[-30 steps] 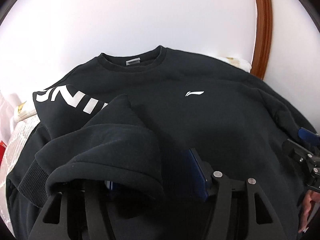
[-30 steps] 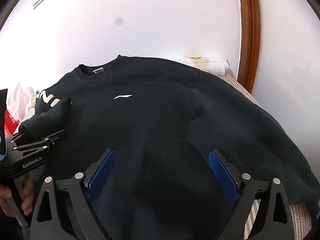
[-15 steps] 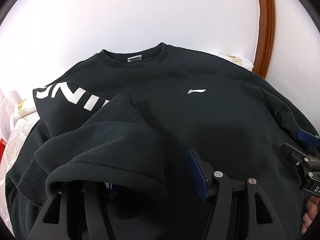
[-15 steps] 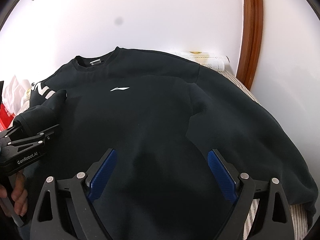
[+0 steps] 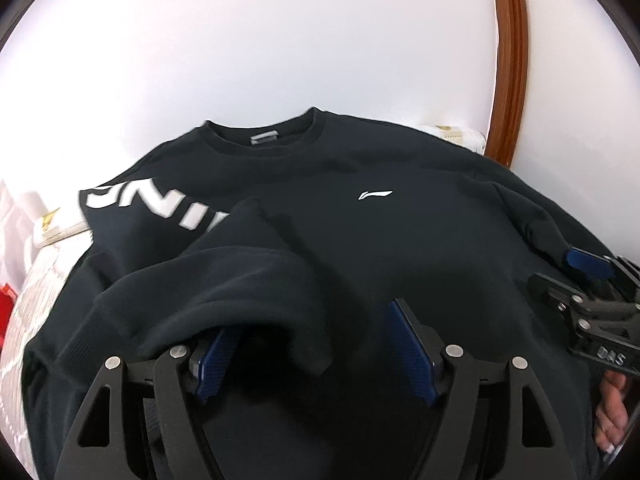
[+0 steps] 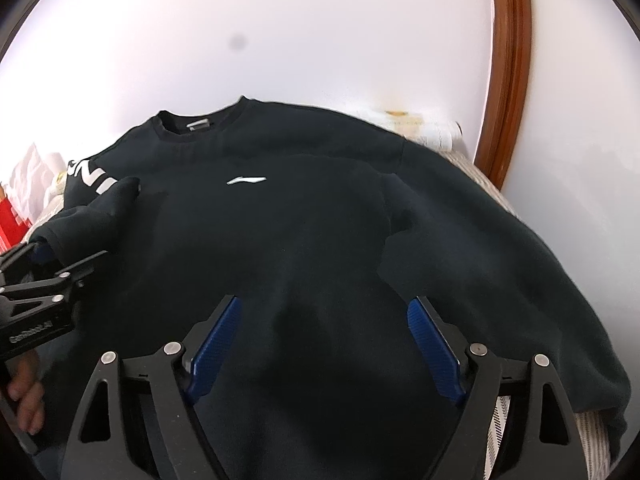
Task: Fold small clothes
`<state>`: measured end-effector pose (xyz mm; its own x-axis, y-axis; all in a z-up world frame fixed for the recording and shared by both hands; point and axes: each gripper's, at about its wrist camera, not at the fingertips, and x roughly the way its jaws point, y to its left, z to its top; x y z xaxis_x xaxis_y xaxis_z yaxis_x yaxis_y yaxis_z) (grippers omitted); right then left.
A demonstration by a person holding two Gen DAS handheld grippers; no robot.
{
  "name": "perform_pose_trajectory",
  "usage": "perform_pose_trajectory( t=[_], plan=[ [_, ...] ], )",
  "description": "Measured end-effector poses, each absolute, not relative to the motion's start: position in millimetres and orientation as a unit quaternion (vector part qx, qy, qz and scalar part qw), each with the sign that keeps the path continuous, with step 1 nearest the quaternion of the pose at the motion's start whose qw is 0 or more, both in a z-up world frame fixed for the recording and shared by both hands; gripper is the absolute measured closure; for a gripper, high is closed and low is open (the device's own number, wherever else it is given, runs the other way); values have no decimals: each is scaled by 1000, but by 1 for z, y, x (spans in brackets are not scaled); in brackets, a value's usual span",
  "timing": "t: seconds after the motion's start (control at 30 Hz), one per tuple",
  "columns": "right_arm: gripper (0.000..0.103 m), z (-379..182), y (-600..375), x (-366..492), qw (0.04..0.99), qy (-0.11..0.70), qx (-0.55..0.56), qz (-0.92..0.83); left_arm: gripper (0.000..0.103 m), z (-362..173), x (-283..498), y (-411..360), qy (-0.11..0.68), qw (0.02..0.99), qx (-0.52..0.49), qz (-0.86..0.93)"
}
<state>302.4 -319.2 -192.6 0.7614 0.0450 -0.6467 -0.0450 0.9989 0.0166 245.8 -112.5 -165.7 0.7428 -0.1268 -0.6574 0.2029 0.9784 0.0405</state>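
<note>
Black sweatshirt (image 5: 400, 248) spread on patterned bedding (image 6: 492, 196), white wall (image 5: 280, 48) behind; sleeve lettering partly legible. Left gripper (image 5: 316, 344) opening, cuff draped over one finger. Right gripper (image 6: 324, 344) closing, empty.

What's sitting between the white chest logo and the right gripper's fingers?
Only bare black sweatshirt front lies between the logo and the right gripper, whose jaws are closing with nothing clamped; the right wrist view shows it.

White wall (image 5: 280, 40), brown wooden frame (image 6: 508, 80)
</note>
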Motion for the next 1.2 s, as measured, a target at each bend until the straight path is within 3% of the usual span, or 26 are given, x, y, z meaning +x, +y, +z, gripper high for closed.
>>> perform_pose_trajectory(
  t=[0.3,0.63,0.87,1.07,1.13,1.2],
  plan=[
    [19,-164,-292,289,945,326,-19,29,29,-143,205,4,322,946,34,-26],
    [19,-143,-157,281,938,314,-56,135,29,-159,215,106,335,940,-24,59],
    [19,-156,-85,289,926,307,-96,199,29,-162,211,113,331,940,-34,68],
    [19,-196,-83,308,904,368,-84,201,29,-168,213,109,338,938,-28,69],
    [29,-195,-86,307,906,363,-70,206,29,-171,215,106,339,938,-22,70],
    [56,-195,-89,304,909,354,-64,210,29,-173,216,105,344,936,-18,69]
  ],
)
